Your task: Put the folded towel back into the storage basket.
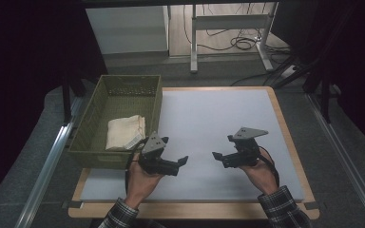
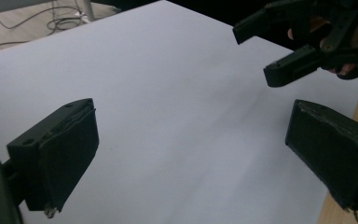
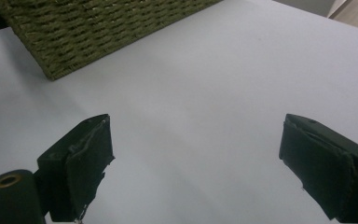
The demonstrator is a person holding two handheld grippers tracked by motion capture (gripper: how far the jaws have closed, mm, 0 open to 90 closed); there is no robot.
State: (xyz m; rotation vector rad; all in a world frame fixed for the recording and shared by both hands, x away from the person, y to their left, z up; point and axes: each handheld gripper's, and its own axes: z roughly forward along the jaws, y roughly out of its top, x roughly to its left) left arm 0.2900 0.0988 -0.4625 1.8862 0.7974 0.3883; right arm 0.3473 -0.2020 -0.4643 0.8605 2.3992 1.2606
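- My left hand-held gripper [image 1: 183, 160] hovers low over the white bench [image 1: 209, 118], just beside the near right corner of the green woven basket [image 1: 88, 126]; its jaws stand wide apart with nothing between them, as the left gripper view shows.
- My right hand-held gripper [image 1: 217, 156] hangs a little apart from it, the two tips pointing toward each other; its jaws are spread wide too and hold nothing.
- The thing nearest my work is the folded cream cloth [image 1: 125, 132], lying inside the basket against its near right wall, with a small label at the edge closest to my left hand-held gripper.
- I judge the cloth light, soft and limp: it will sag and may unfold if I pinch a single layer. Taking hold across the whole folded thickness at the near edge should keep the stack together.
- The weave looks stiff enough, yet the basket probably weighs little, so it could slide on the smooth bench if I drag the cloth against its wall.
- In the right gripper view I see a corner of the basket's woven wall [image 3: 98, 28] but not what lies inside.
- The near basket wall hides the cloth's lower edge in the high view, and I cannot tell how many folds it has or read the label.
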